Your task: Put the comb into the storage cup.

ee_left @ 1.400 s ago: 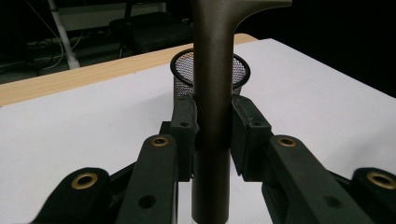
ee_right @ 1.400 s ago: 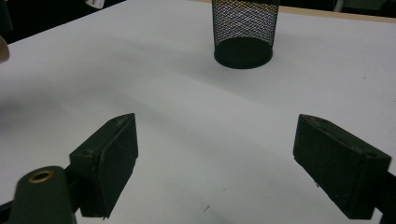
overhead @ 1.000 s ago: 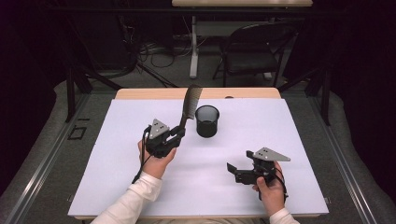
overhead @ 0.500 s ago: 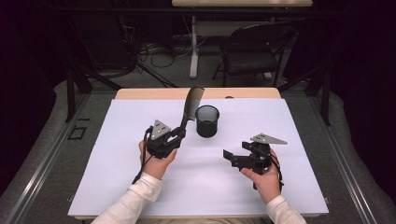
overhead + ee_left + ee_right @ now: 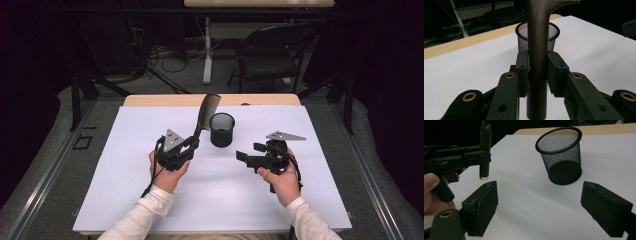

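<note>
A dark brown comb (image 5: 206, 112) with a round handle (image 5: 537, 37) stands tilted up and to the right, its handle clamped in my left gripper (image 5: 192, 145); the jaws press both sides of it (image 5: 537, 67). Just past it stands a black mesh cup (image 5: 222, 129), upright and with nothing inside (image 5: 560, 155). My right gripper (image 5: 250, 151) hovers above the table right of the cup, pointing left toward it. Its jaws have just been closing a little but stand wide apart with nothing between them (image 5: 541, 202). The comb's handle end (image 5: 485, 150) shows at the upper left of the right gripper view.
A white sheet (image 5: 150, 200) covers most of the table, with a wooden strip (image 5: 150, 100) left bare along the far edge. A dark chair (image 5: 272, 55) and cables lie on the floor beyond the table.
My right gripper has risen and moved away from the person and slightly left, toward the cup. The left gripper and comb have kept still.
</note>
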